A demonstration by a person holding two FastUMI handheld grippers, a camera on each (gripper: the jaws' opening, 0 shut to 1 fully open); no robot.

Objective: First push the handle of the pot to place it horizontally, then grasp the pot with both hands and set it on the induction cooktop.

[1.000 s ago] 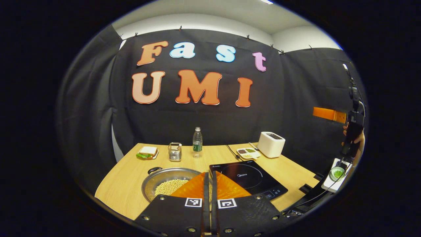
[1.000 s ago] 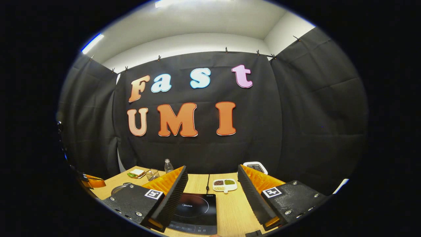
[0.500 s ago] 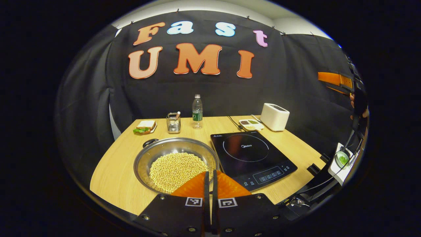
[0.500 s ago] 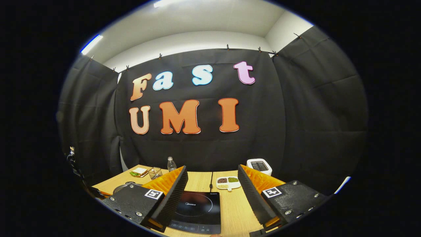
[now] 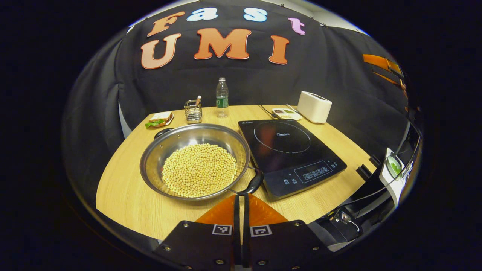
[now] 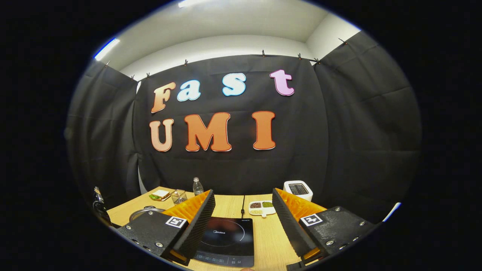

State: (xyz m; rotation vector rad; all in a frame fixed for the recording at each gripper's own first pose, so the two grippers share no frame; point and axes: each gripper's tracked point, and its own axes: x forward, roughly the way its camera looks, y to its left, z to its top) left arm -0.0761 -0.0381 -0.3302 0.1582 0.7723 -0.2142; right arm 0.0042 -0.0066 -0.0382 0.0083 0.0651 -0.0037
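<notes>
Pot point(image 5: 196, 162) w/ beans sits on table point(image 5: 124, 195), just left of cooktop point(image 5: 290, 154); near handle point(image 5: 254, 183) angled. Left gripper point(image 5: 241, 210) jaws clenched, empty, just near of handle. Right gripper point(image 6: 243, 222) jaws released, above cooktop. Push and lift both undone.

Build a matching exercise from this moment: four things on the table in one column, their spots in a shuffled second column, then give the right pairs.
Things:
1. pot
2. toaster
3. sandwich
4. water bottle

Places (as the left gripper view shows them):
A. far right corner of the table, beyond the induction cooktop
B. far left corner, on a small plate
C. just left of the induction cooktop, full of pale beans
D. far edge, upright, right of the wire holder

Pairs: 1-C, 2-A, 3-B, 4-D
</notes>
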